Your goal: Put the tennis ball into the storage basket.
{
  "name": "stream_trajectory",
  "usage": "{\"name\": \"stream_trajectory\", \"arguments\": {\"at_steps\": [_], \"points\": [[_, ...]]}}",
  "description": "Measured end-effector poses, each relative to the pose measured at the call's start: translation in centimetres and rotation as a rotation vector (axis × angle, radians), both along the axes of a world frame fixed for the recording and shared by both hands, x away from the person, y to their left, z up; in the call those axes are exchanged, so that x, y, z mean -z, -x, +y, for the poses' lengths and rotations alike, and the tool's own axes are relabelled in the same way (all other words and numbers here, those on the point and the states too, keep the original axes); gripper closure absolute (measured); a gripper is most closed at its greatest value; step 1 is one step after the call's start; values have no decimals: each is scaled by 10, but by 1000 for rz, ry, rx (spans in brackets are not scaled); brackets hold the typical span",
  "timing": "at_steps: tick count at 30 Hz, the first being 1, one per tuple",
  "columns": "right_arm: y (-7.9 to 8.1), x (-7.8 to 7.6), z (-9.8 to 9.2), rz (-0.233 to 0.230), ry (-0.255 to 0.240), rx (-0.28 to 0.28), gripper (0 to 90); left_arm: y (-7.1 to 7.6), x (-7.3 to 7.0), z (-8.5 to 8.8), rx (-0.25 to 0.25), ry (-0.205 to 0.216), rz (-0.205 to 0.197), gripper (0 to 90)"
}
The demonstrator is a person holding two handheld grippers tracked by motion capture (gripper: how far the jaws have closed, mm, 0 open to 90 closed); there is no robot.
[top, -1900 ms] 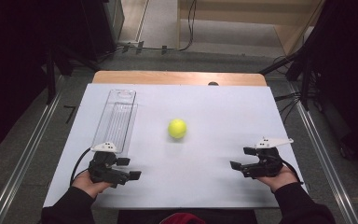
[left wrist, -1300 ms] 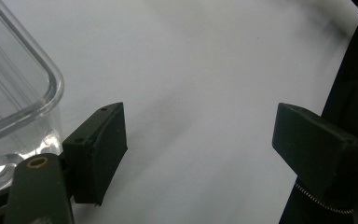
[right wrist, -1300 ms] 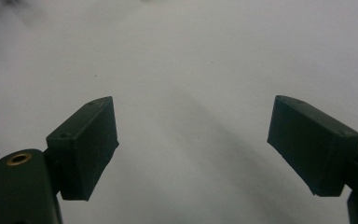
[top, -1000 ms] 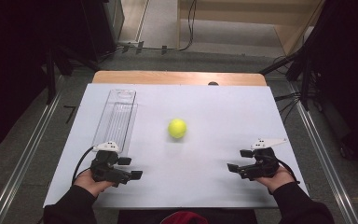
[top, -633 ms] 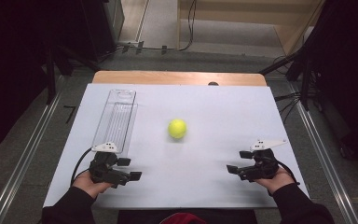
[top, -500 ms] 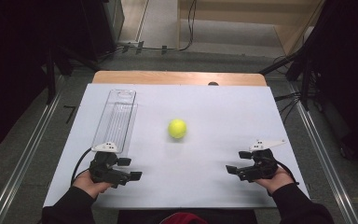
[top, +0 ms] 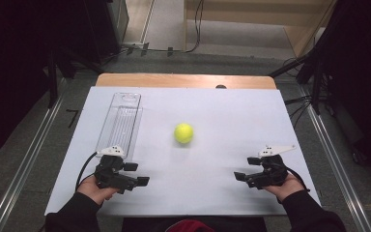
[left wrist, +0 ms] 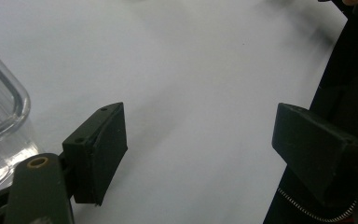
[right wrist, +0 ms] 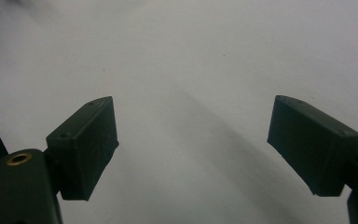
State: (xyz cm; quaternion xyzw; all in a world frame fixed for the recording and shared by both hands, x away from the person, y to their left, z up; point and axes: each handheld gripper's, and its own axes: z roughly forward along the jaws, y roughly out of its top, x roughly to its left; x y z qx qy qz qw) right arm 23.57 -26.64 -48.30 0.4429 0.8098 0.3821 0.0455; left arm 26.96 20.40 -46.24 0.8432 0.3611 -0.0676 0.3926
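Note:
A yellow-green tennis ball (top: 184,133) lies in the middle of the white table top (top: 222,106). A long clear plastic tray (top: 120,123) lies left of it, lengthwise away from me. My left gripper (top: 137,174) rests near the front left, just in front of the tray's near end, with its jaws pointing right. In the left gripper view its jaws (left wrist: 200,149) stand apart over bare white surface, the tray's corner (left wrist: 0,116) at the left. My right gripper (top: 245,169) sits at the front right and points left; its jaws (right wrist: 191,144) are open with nothing between them.
A wooden strip (top: 183,80) runs along the table's far edge. Metal rails (top: 29,159) flank the table on both sides, and cables (top: 193,29) lie on the floor beyond. A dark sleeve (left wrist: 345,93) shows at the right of the left gripper view.

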Motion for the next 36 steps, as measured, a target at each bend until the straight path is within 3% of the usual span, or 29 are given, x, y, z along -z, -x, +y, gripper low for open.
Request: {"name": "stream_trajectory", "arguments": {"at_steps": [3,11,22,36], "points": [[-1,1,0,5,-1,-1,139,-1,-3,-1,-5,8,-19,182],[-1,1,0,5,-2,-1,139,0,-7,-5,-34,27,-17,182],[0,1,1,3,-3,-9,139,-1,-11,-20,-23,23,-50,182],[0,1,1,4,3,-8,139,-7,-11,-41,-4,-11,-79,182]]}}
